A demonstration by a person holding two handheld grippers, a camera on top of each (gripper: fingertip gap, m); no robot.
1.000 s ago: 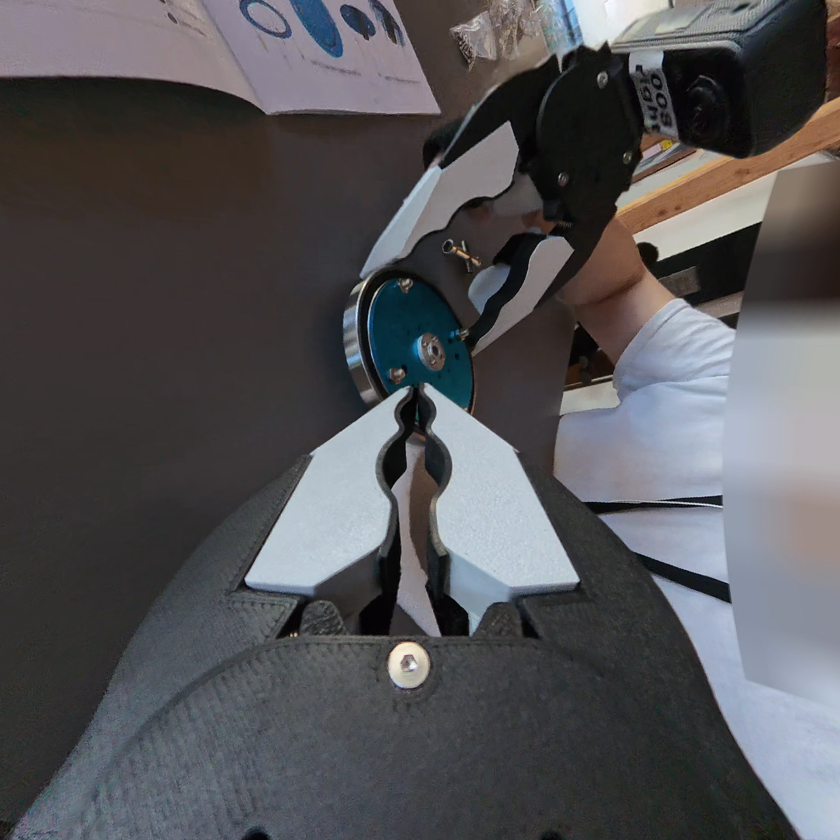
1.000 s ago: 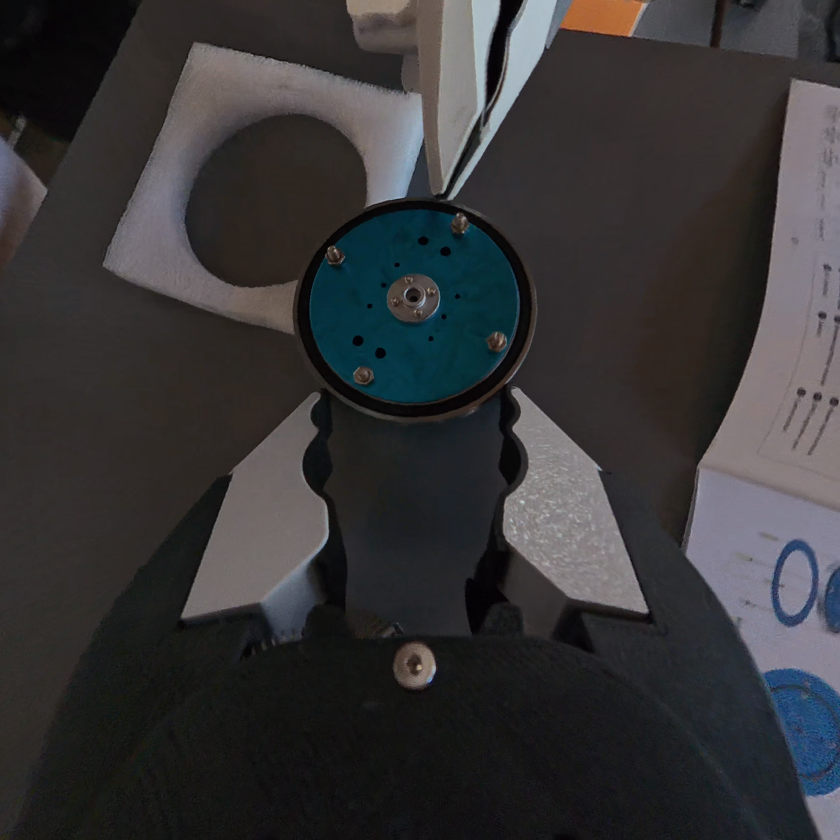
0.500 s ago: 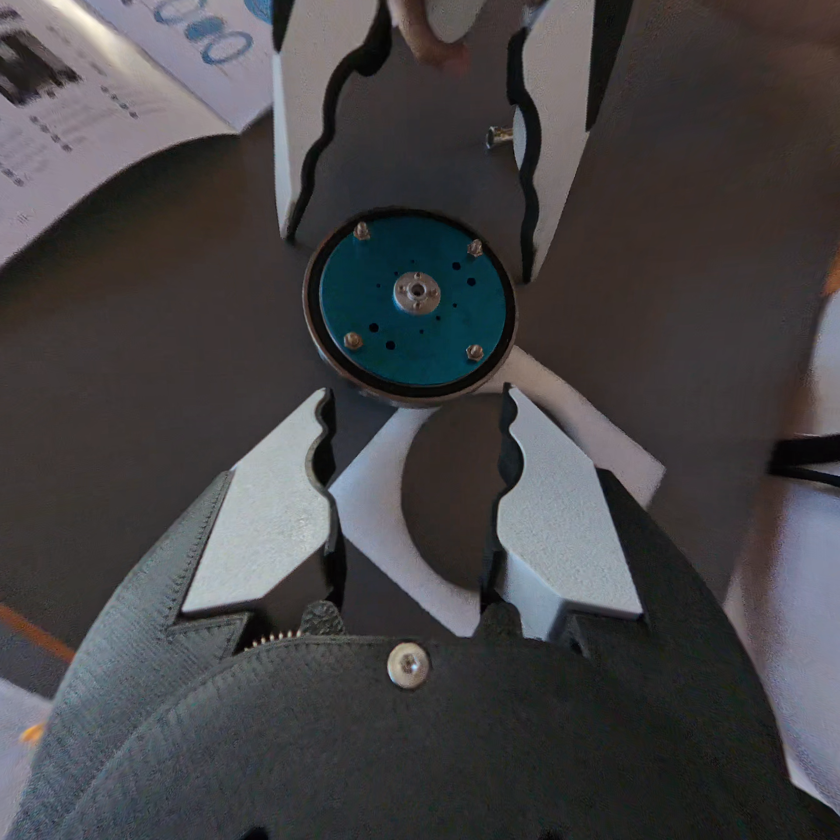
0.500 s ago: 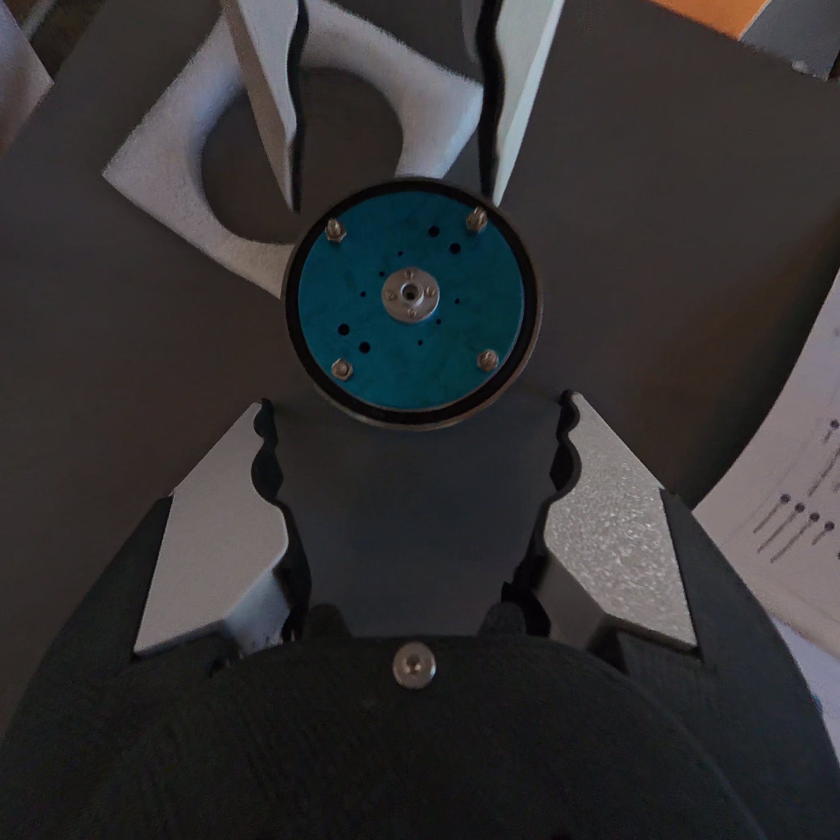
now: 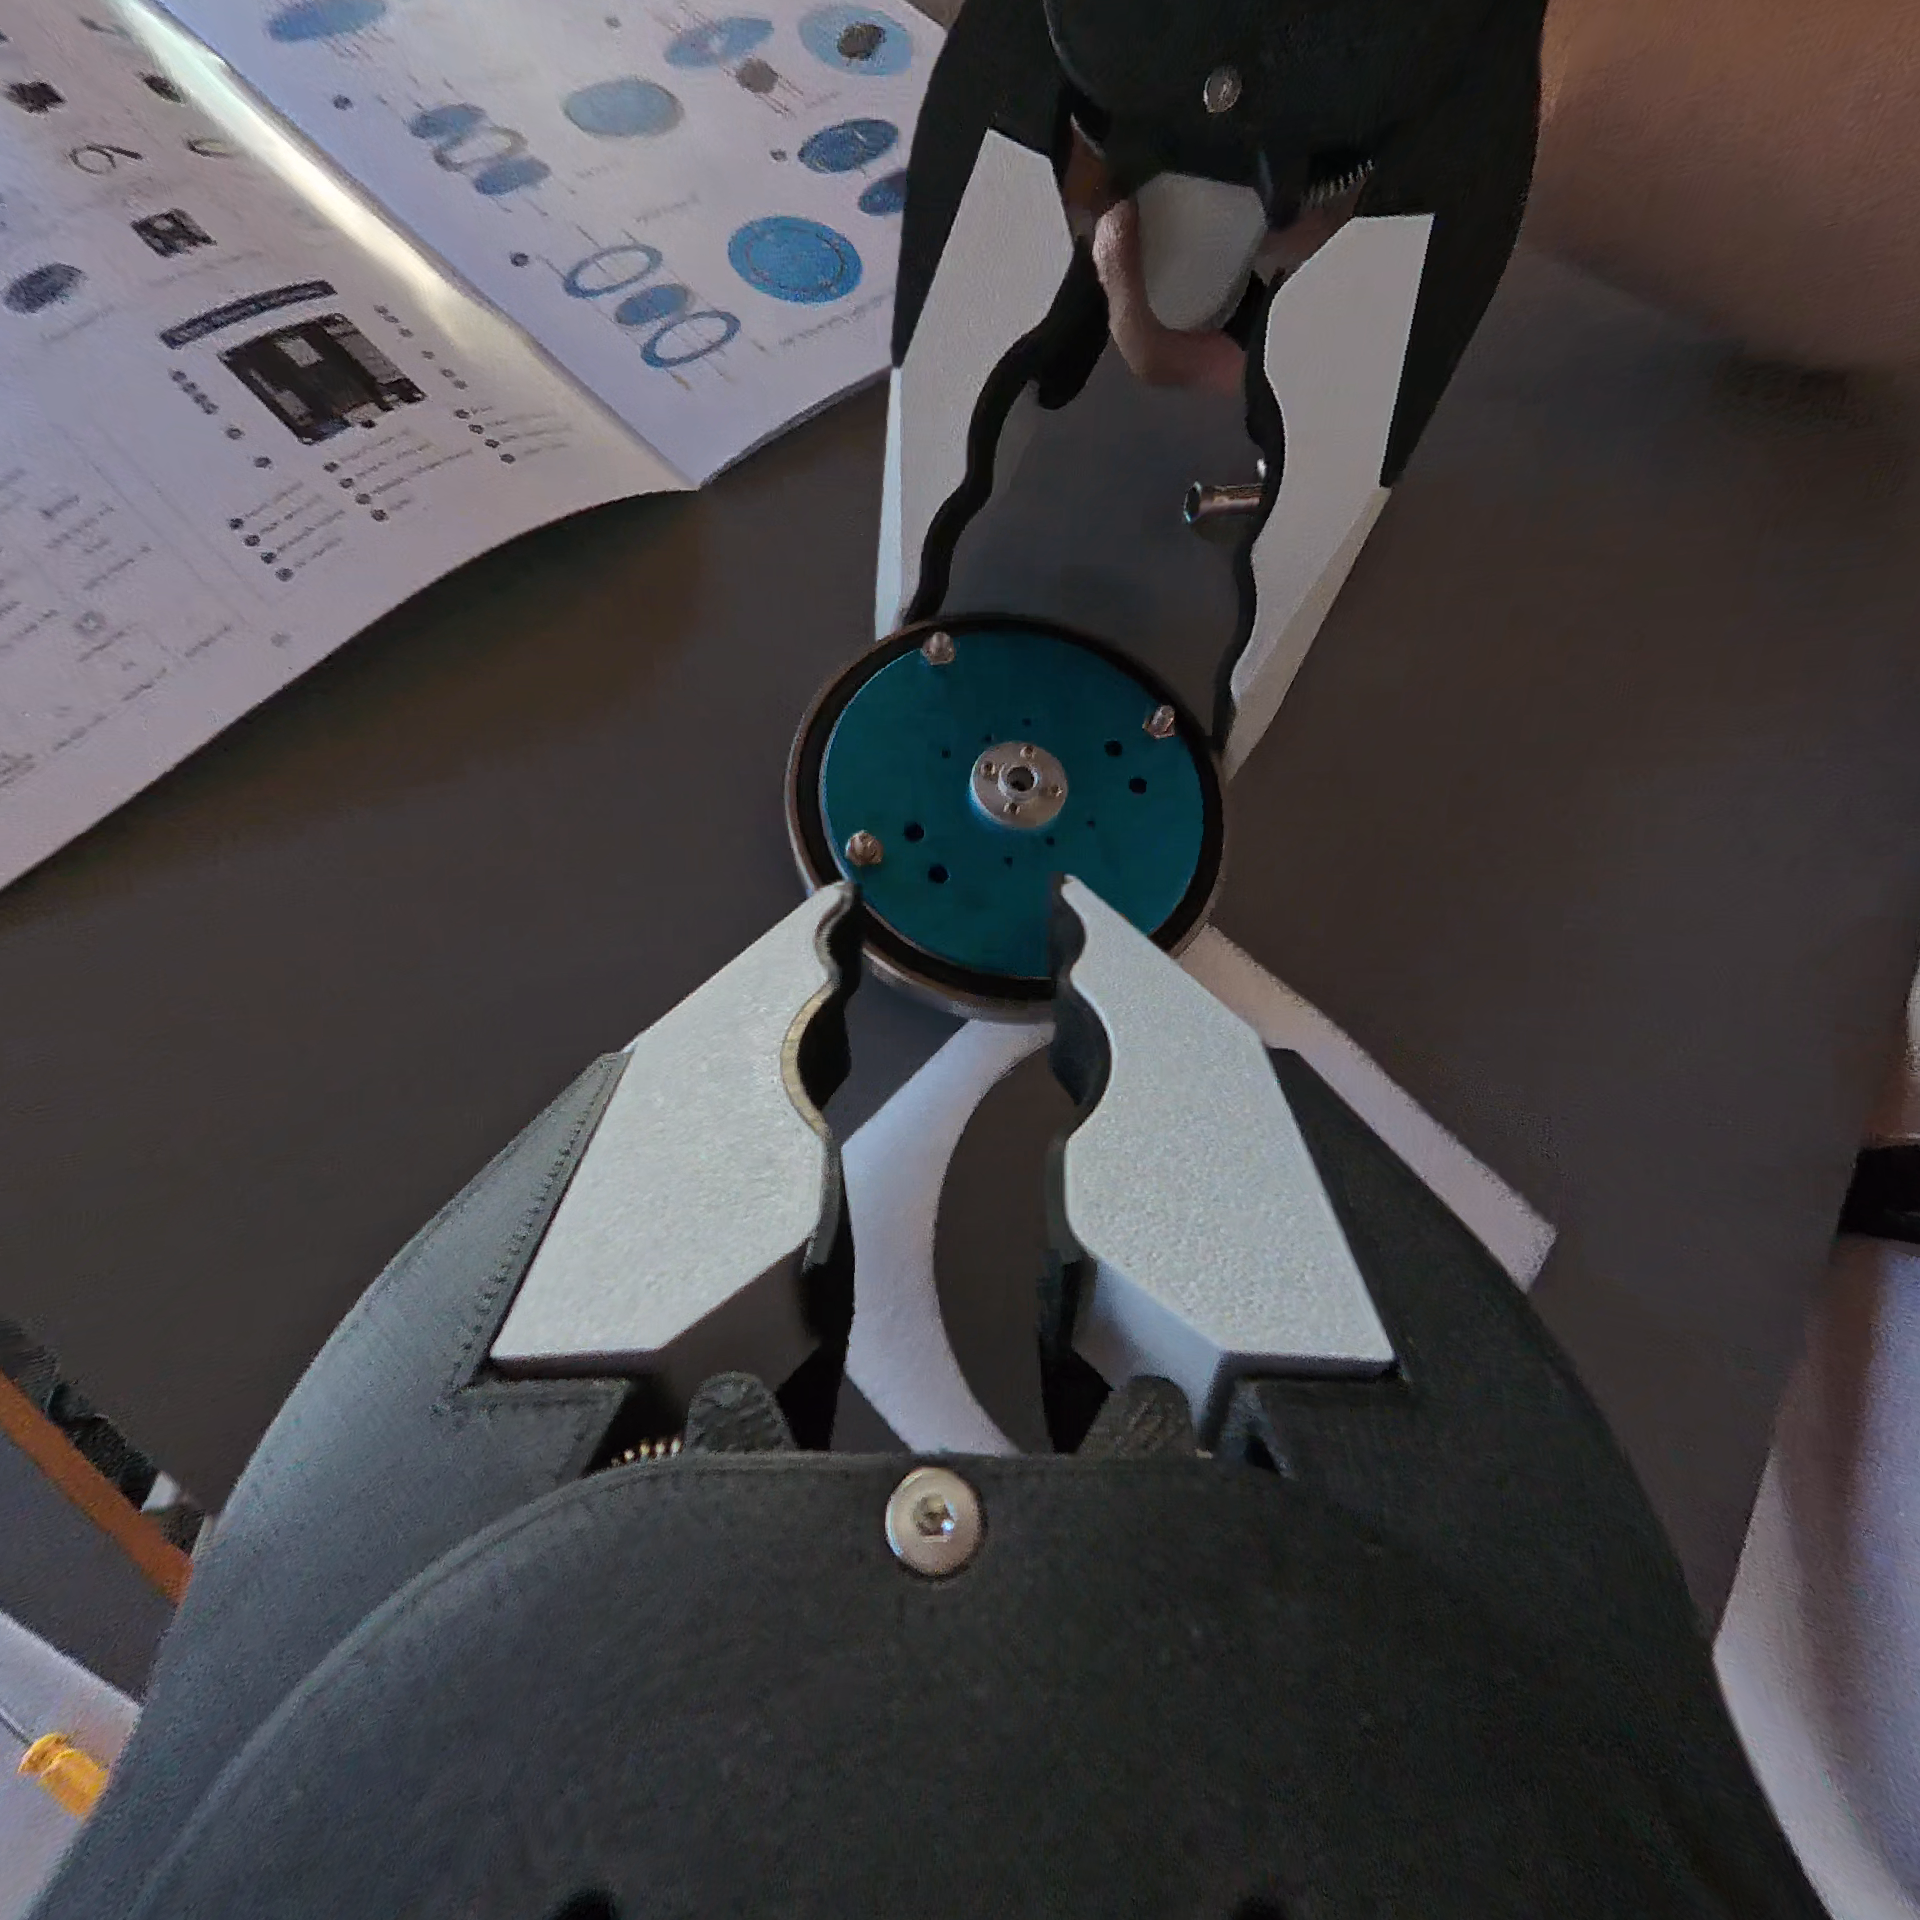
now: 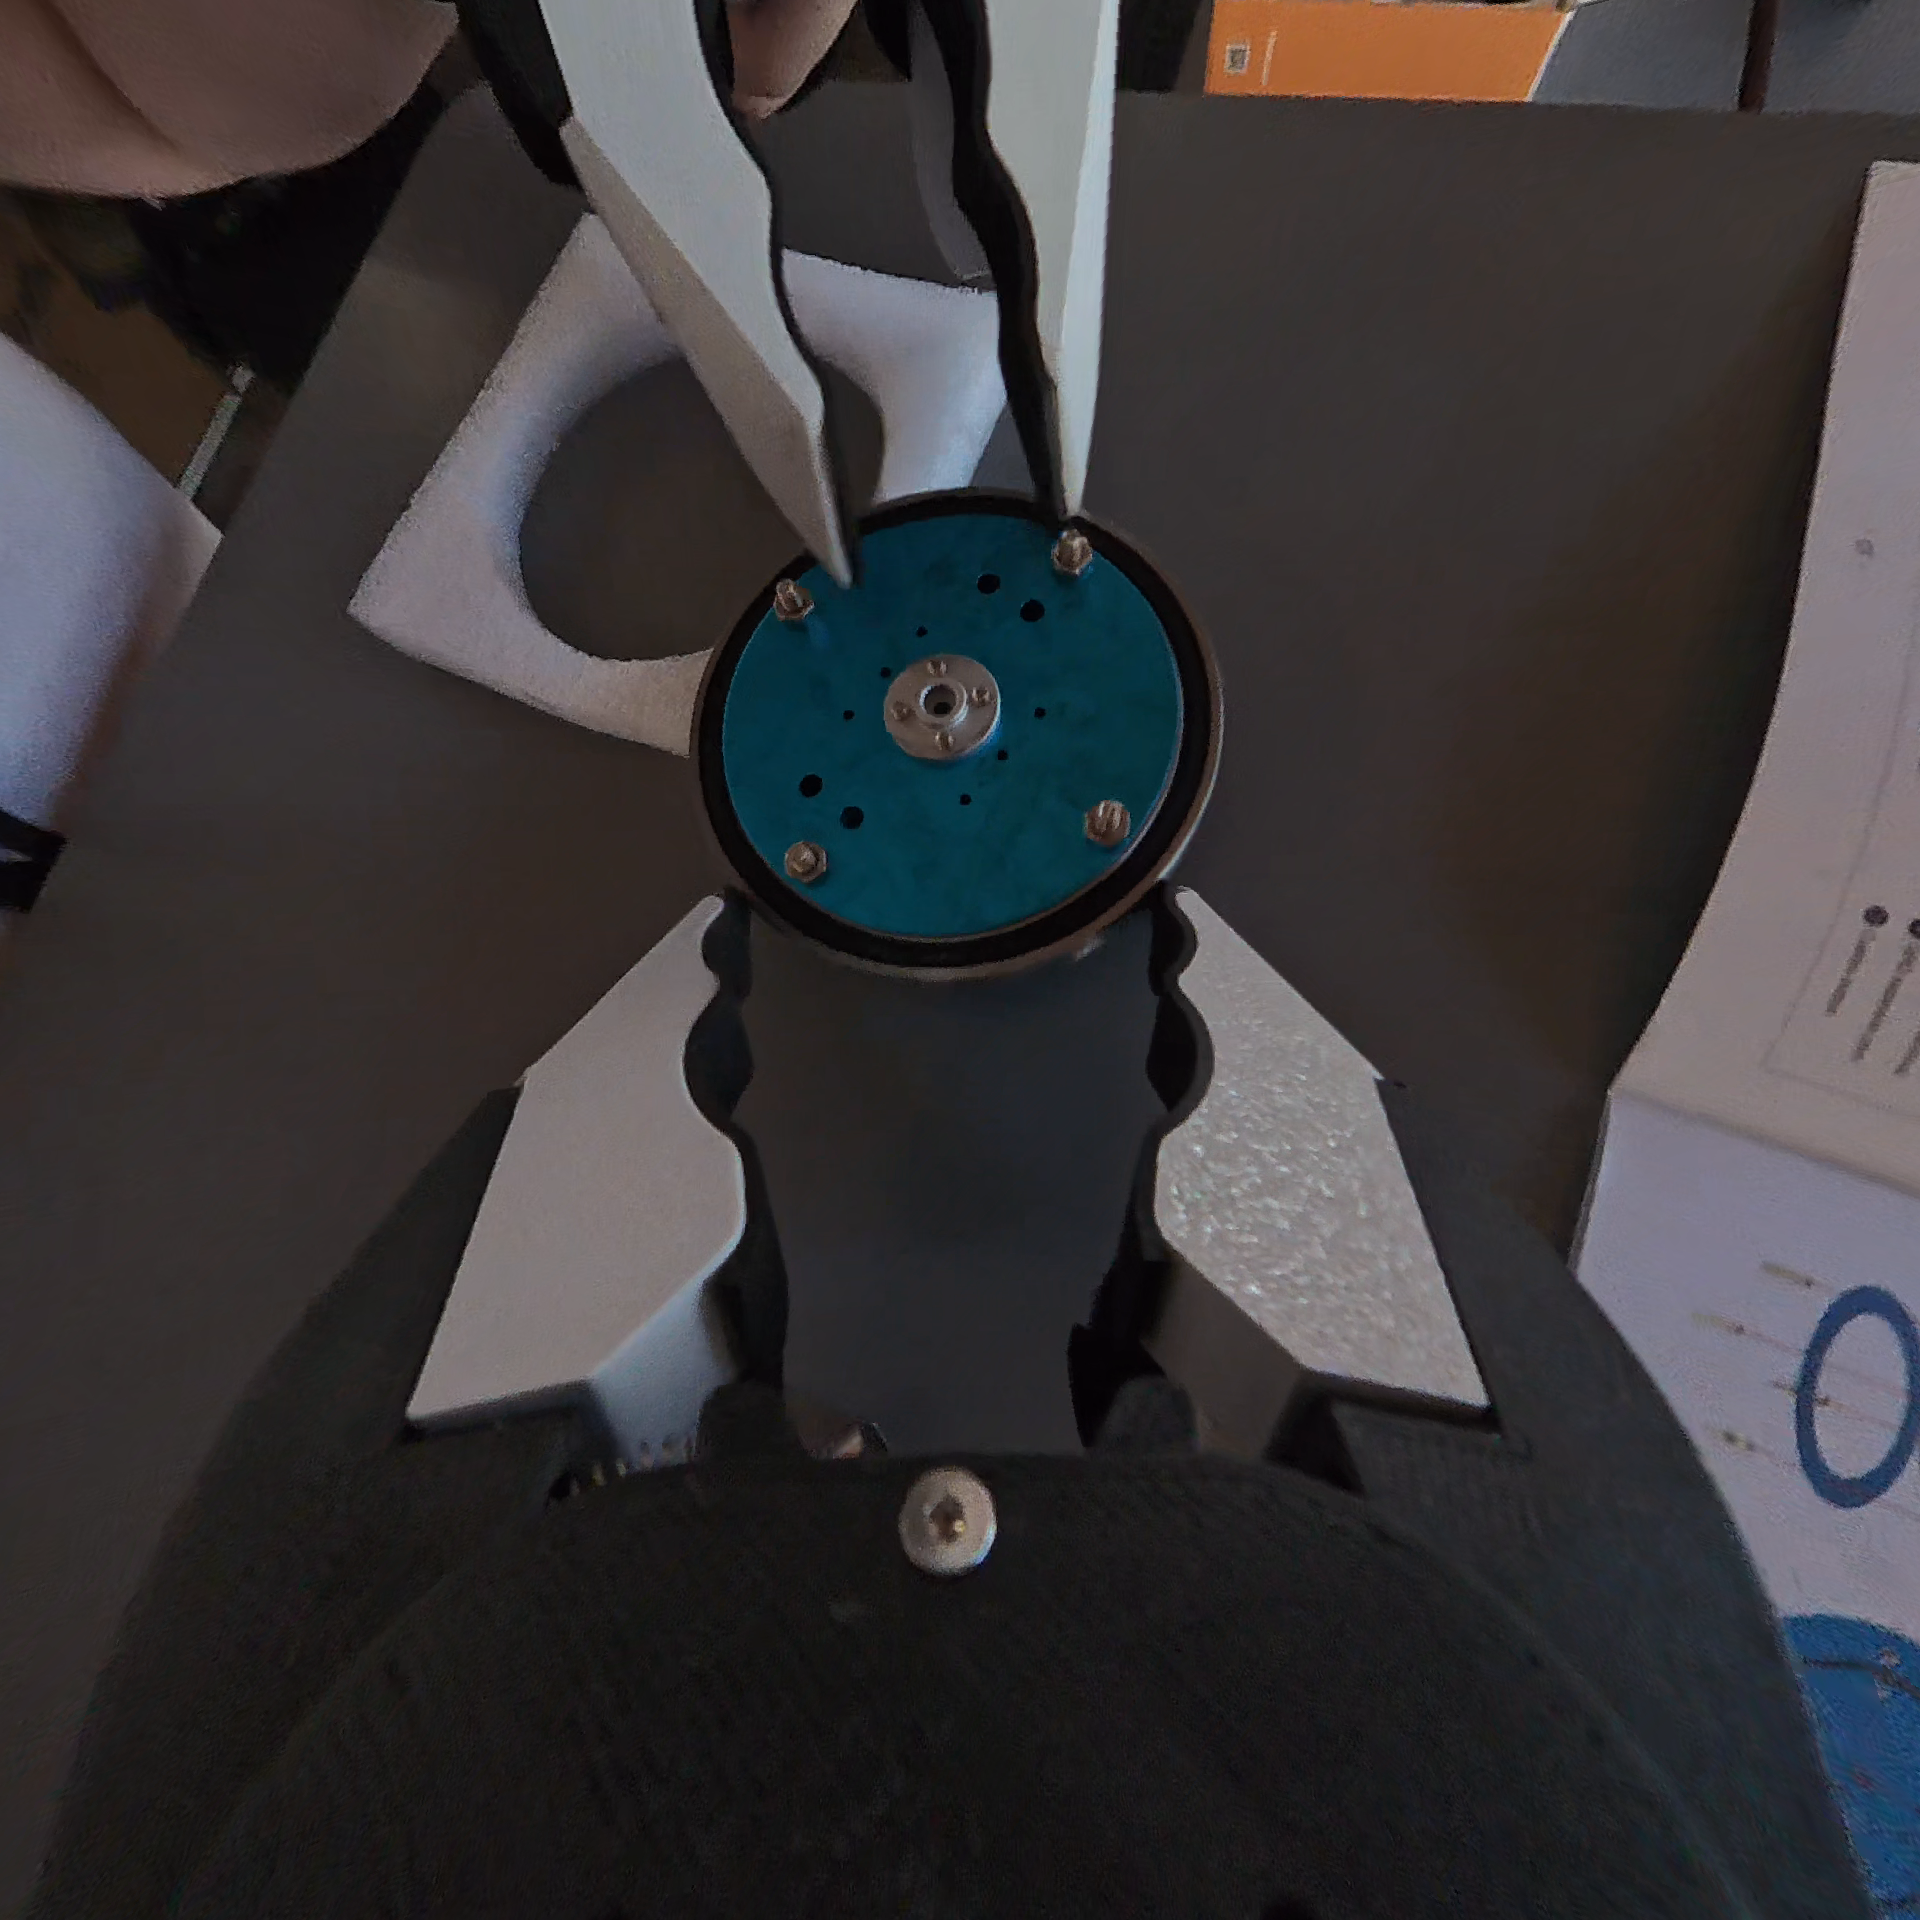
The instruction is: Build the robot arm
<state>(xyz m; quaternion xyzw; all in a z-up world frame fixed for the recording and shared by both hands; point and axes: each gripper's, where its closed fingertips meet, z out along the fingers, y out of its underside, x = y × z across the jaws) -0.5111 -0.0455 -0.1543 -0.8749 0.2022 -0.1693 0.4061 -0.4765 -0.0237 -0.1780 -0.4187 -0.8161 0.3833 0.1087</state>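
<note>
Two tongs (image 5: 951,894) (image 6: 945,909); one blue disc (image 6: 951,722), four nuts; one foam block (image 6: 468,582); one booklet (image 5: 312,364); one loose bolt (image 5: 1221,502).

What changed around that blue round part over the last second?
The left gripper, pinched shut a second ago, opened and swung round to face the right gripper; its tips now reach over the blue disc's rim. The right gripper opened wider, then narrowed toward the rim. Neither grips the disc. Disc, white foam frame and open booklet stayed put.
</note>
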